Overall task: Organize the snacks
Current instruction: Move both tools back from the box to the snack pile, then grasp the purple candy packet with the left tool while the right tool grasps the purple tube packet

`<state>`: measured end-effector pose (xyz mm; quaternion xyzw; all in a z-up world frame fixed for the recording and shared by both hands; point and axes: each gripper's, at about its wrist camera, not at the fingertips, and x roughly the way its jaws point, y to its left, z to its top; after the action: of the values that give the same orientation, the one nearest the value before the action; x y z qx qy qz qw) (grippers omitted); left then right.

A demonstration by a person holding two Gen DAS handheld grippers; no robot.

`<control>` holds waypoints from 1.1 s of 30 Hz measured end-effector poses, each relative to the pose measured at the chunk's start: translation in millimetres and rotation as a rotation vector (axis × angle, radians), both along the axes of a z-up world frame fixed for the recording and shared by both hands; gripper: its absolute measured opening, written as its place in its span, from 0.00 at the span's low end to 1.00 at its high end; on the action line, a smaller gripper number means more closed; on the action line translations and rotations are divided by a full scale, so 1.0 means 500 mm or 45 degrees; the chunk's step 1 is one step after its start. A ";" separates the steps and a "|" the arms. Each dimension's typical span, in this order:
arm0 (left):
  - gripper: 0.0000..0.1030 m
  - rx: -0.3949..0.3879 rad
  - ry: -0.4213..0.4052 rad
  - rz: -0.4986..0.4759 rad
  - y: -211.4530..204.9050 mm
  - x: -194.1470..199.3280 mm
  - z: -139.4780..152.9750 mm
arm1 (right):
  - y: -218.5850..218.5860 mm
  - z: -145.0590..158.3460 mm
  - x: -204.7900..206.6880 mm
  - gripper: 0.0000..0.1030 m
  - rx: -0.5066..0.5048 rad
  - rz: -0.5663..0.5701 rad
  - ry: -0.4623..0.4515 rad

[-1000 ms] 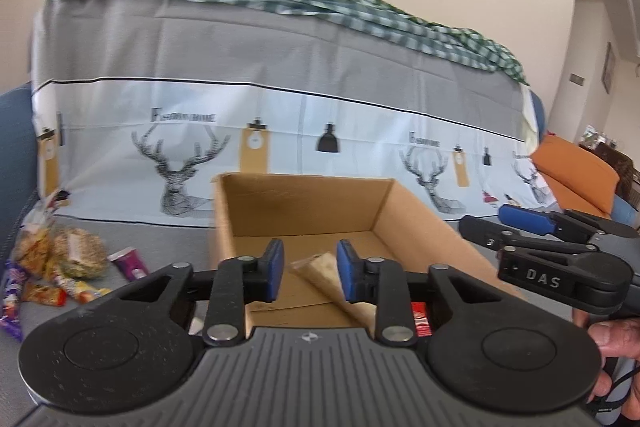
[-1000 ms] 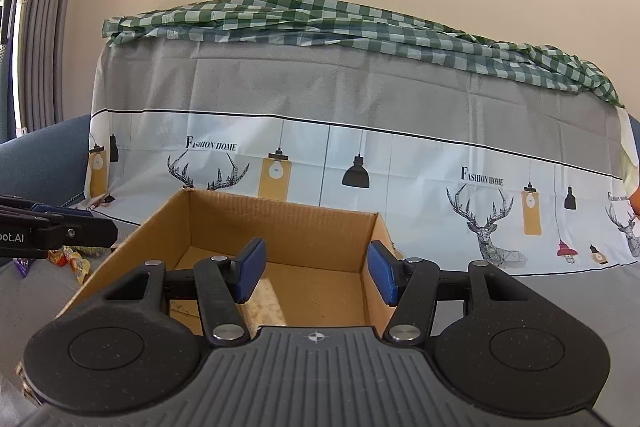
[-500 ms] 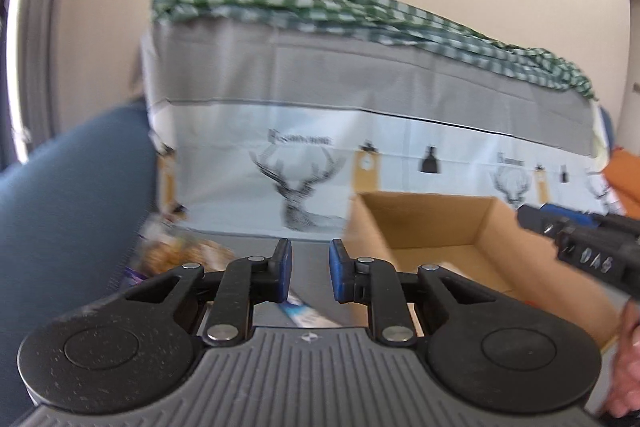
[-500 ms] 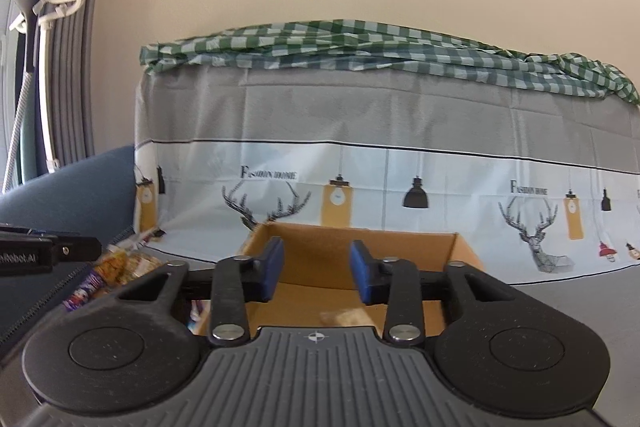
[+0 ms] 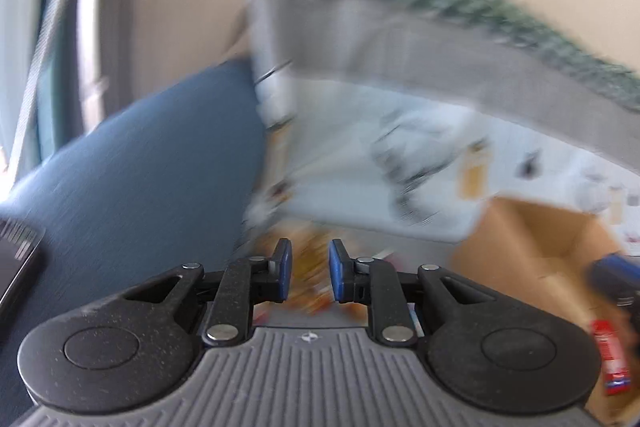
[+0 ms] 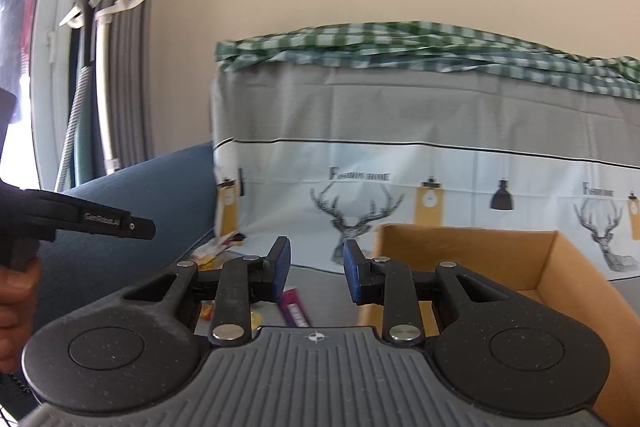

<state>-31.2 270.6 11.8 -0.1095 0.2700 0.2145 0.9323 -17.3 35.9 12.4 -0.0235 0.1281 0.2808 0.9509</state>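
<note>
Purple snack bar (image 6: 294,311): long axis away-left | hand-held grippers: both empty, left clenched

We are seeing a brown cardboard box (image 6: 520,255), a green-and-white checked cloth (image 6: 400,47) over a grey-and-white cover (image 6: 400,131) printed with stags and lamps, and a blue cushion (image 5: 140,163).

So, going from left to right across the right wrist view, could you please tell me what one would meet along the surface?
Left hand-held gripper → blue sofa arm → loose snack packets → purple snack bar → cardboard box.
</note>
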 end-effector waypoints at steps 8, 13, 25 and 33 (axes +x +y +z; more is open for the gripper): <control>0.05 -0.081 0.113 0.125 0.062 0.021 -0.031 | 0.145 -0.072 0.032 0.31 -0.168 -0.050 0.123; 0.07 -0.065 0.200 0.121 0.053 0.048 -0.059 | 0.230 -0.131 0.096 0.40 -0.269 -0.162 0.172; 0.37 0.092 0.416 0.136 0.029 0.179 -0.151 | 0.283 -0.235 0.267 0.60 -0.382 -0.333 0.383; 0.36 0.094 0.500 0.155 0.041 0.211 -0.191 | 0.280 -0.257 0.302 0.48 -0.371 -0.274 0.497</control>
<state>74.1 291.1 -83.7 -0.0476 0.4314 0.2975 0.8504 133.7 176.0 -116.0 -0.0919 0.3500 0.1559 0.9191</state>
